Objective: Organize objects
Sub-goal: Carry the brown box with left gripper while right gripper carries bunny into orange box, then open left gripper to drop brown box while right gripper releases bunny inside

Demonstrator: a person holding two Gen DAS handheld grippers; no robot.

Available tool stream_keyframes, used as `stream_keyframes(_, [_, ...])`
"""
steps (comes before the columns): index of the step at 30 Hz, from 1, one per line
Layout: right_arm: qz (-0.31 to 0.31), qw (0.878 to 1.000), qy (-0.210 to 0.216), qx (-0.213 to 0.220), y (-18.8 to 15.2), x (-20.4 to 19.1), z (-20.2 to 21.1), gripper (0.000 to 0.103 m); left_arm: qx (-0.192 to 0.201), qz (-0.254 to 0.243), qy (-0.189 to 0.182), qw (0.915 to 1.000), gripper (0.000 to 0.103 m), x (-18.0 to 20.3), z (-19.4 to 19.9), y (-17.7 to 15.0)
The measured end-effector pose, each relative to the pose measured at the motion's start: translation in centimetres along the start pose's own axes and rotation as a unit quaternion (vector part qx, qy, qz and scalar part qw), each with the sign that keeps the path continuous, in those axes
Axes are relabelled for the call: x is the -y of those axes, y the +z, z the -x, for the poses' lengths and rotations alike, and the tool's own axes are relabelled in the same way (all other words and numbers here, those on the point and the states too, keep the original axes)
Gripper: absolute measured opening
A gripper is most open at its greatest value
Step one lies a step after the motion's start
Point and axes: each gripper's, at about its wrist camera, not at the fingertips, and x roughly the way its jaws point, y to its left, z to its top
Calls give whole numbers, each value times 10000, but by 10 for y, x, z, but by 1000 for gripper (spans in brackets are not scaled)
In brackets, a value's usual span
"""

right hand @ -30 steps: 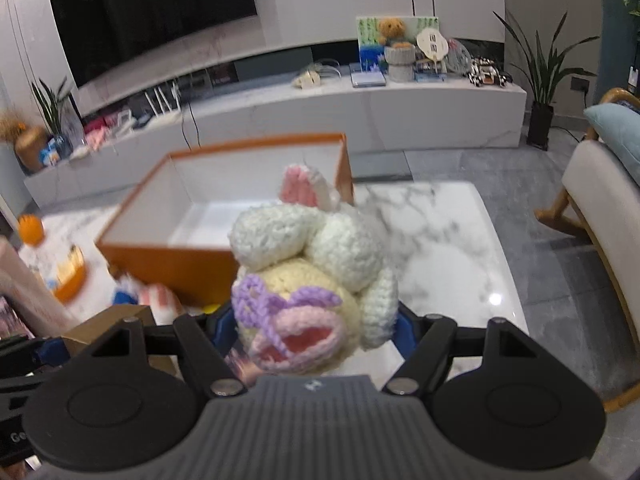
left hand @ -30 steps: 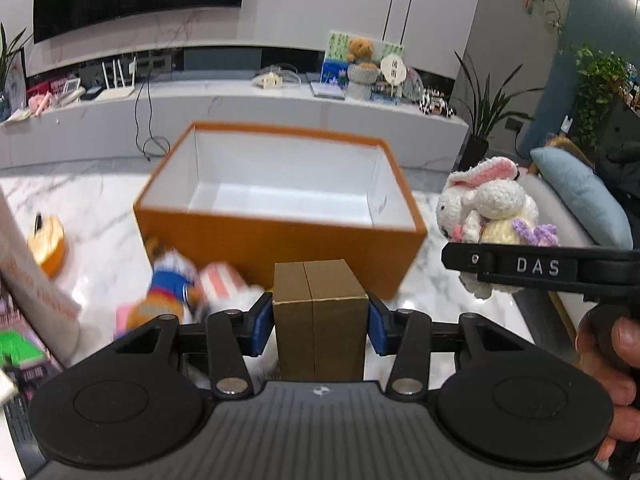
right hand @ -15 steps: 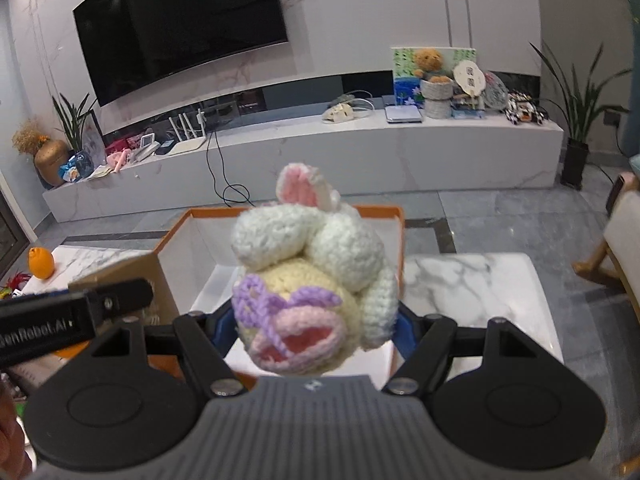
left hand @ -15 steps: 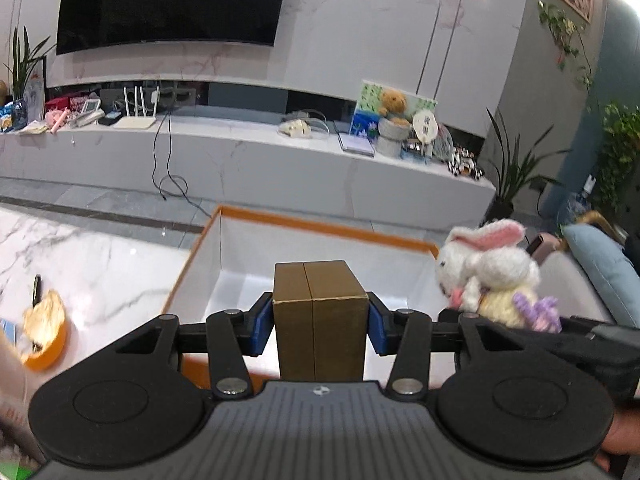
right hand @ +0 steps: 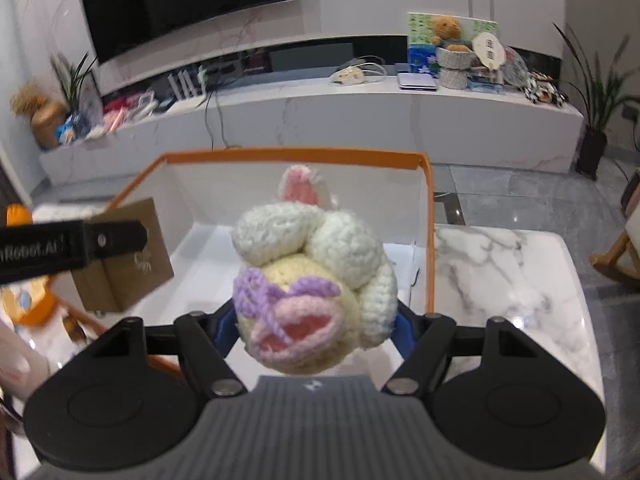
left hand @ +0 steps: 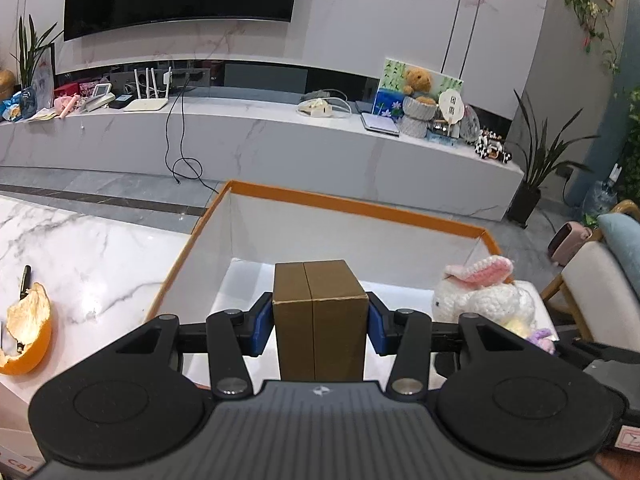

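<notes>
Left tool (left hand: 320, 330) clenched on a matte gold-brown cardboard box (left hand: 320, 320), rectangular, seam down the middle, upright between the blue pads. Right tool (right hand: 310, 330) grips a crocheted bunny (right hand: 312, 292), lumpy cream yarn, pink ear, purple bow. Both hang over the open orange box (left hand: 344, 204) with smooth white lining, ahead of and under the tools. Glossy marble surface (left hand: 80, 248); curled orange peel (left hand: 26, 330) left of the left tool.

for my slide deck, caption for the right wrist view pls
Right gripper holds a crocheted bunny over the open orange box.
</notes>
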Motion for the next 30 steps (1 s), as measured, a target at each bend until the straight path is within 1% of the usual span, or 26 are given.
stream_keyframes(3, [190,9990,-321,-240,1,2,-1,74,-129,88,68,9999,54,-3,-3,-2])
stream_keyframes(5, [209,9978,-410,-467,1,7,0,74,-255,145,71,9995,53,-5,-6,-3])
stream_keyframes(7, [155,9977,-338,-569,4,16,2,74,-359,107,50,9993,53,-3,-9,-3])
stream_keyframes(10, [10,9984,-165,-534,6,31,5,74,-443,80,54,9990,53,-1,-16,-4])
stream_keyframes(13, [14,9985,-182,-523,7,34,5,74,-608,75,117,9981,53,-1,-29,-6])
stream_keyframes(15, [-22,9982,-122,-581,9,32,-1,74,-906,38,304,9954,53,0,-39,-9])
stream_keyframes(17, [21,9981,-89,-605,7,25,-5,74,-977,-226,466,9939,53,6,-40,-13])
stream_keyframes(18, [99,9979,-116,-637,6,20,-9,74,-1030,-260,520,9930,53,9,-39,-14])
stream_keyframes(19, [153,9977,-118,-649,6,16,-12,75,-1074,-252,527,9925,53,10,-37,-15])
stream_keyframes(22, [397,9967,-316,-626,4,5,-19,76,-1220,-356,492,9907,53,15,-32,-18])
stream_keyframes(25, [458,9966,-211,-656,7,2,-20,76,-1361,-342,419,9892,52,15,-29,-19])
stream_keyframes(26, [486,9965,-170,-657,7,1,-20,75,-1359,-296,384,9895,51,13,-28,-18])
stream_keyframes(27, [518,9964,-77,-667,6,-1,-21,75,-1332,-229,362,9902,46,10,-28,-17])
stream_keyframes(29, [512,9968,102,-612,4,-3,-21,74,-1286,-105,359,9910,45,2,-32,-14])
stream_keyframes(30, [535,9967,100,-604,3,-6,-21,73,-1320,-58,373,9905,44,-2,-35,-13])
